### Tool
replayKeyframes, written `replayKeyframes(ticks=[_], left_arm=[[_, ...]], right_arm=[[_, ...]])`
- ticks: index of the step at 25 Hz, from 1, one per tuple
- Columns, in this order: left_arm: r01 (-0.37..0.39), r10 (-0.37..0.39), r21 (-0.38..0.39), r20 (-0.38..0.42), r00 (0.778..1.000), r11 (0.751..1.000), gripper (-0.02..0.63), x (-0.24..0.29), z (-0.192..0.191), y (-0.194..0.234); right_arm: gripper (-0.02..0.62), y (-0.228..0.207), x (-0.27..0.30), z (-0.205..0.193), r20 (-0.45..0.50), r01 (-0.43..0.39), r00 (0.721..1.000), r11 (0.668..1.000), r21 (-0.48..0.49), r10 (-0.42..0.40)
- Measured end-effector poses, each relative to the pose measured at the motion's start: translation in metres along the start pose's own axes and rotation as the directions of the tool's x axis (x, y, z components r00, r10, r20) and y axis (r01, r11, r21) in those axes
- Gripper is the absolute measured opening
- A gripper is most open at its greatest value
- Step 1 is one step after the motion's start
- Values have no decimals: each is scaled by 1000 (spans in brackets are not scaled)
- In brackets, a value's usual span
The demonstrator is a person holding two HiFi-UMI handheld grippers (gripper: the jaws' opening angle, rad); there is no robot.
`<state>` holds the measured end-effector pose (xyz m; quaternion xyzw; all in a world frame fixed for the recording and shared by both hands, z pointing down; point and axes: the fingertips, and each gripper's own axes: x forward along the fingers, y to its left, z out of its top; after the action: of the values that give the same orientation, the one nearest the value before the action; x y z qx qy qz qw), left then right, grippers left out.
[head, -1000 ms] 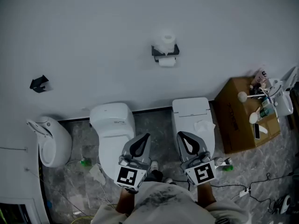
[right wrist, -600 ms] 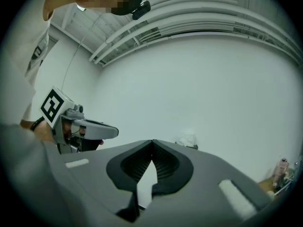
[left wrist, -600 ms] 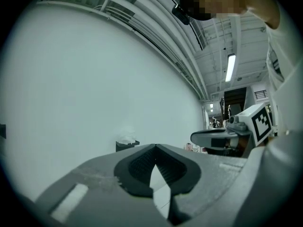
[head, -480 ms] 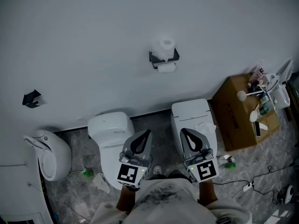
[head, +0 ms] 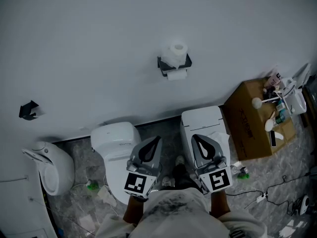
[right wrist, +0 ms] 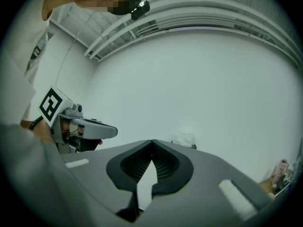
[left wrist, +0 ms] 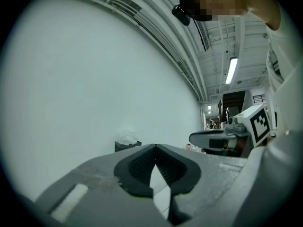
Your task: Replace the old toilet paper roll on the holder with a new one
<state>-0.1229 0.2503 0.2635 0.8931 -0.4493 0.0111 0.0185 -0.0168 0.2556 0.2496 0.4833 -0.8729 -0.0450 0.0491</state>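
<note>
At the far left a small black bracket [head: 28, 110] is fixed to the pale grey wall [head: 89, 43]. Below it a rounded white urinal-like fixture [head: 49, 162] stands on the grey marbled floor [head: 69, 192]. Next along the wall is a white round-backed toilet [head: 115, 135].

The grey left gripper [head: 154, 142] with black pads is held level over that toilet's right edge. Its jaws are pressed together, with nothing between them.

Well ahead, high on the wall, the white toilet paper roll [head: 176, 51] sits on its black wall holder [head: 173, 63], with a loose sheet hanging beneath. Both toilets stand between the person and that wall.

The matching grey right gripper [head: 196, 140] is level beside the left one, over the white square-tanked toilet [head: 200, 120]. Its jaws are also closed tight and empty.

Neither gripper is near the roll.

To the right a brown cardboard box [head: 245, 133] leans at the wall, with bottles and small white items [head: 280, 105] piled on it. Black cables [head: 267, 195] trail across the floor.
</note>
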Motion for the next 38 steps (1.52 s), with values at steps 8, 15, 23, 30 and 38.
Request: replayKeyframes(ticks=[8,15,23,30,38], left_arm=[[-34,34,-4,-20,999,999,3,43,-9,18],[-83,83,-3,-42,996,997,3,91,-10,35],[-146,144,-23,-78,987,989,3,137,-11,47],[-171,170,-6,-105,980,985,3,168,-24,56],[-196,189,-45,-127,974,980,3,194,-37,76]], right_arm=[[2,-34,38,-13,-7,-38,999,999,11,38],[2,-74,77,-20,-14,-93,996,995,22,93],[2,-115,110,-33,-37,-155,987,987,42,156],[2,-144,132,-52,-68,-186,979,981,58,190],[2,-161,160,-70,-100,-197,974,978,67,203]])
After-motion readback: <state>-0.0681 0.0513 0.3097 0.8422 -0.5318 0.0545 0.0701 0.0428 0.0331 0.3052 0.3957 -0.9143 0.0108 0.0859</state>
